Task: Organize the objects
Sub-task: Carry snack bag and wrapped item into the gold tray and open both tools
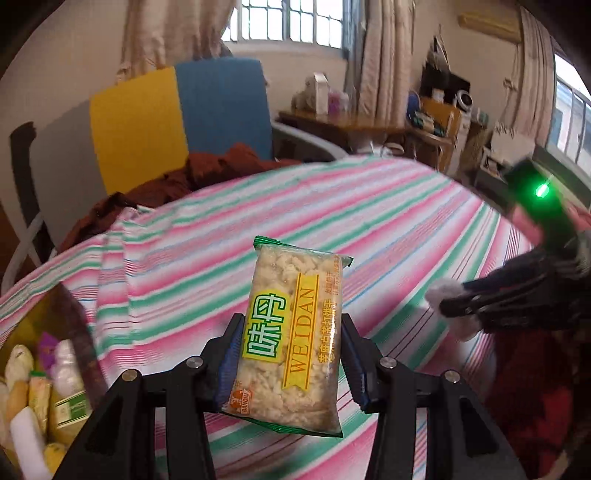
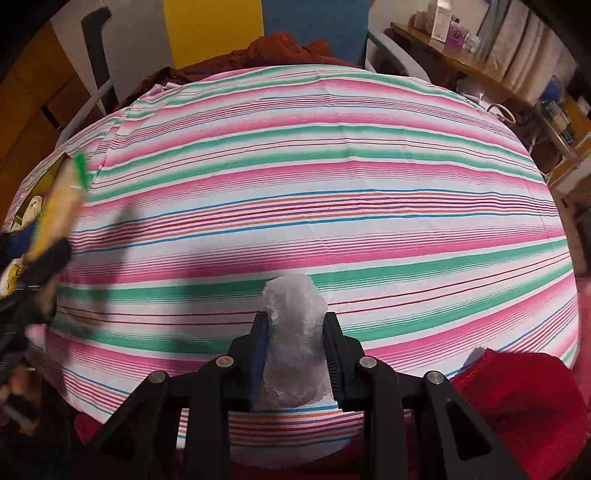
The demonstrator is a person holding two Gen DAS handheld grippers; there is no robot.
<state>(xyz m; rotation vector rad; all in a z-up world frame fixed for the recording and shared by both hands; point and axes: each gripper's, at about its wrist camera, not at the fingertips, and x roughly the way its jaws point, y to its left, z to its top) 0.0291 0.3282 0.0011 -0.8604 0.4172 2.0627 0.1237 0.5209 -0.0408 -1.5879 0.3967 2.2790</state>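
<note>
My left gripper [image 1: 291, 354] and right gripper [image 2: 297, 354]: black linkage frames, silver pivot screws, blue ribbed finger pads [image 2: 257, 354].

Glossy plastic snack packet [image 1: 295, 343]; crinkled clear plastic wad [image 2: 295, 332]; striped matt cloth [image 2: 332, 166].

Daylight is coming through the barred window [image 1: 291, 20] you are facing, with pale curtains [image 1: 384, 55] hanging at its sides. A striped pink, green and white cloth [image 2: 332, 177] is covering the surface in front of you. Yellow [image 1: 138, 129] and blue panels [image 1: 223, 107] are leaning against the wall, and a cluttered wooden desk [image 1: 343, 123] is standing beyond
</note>
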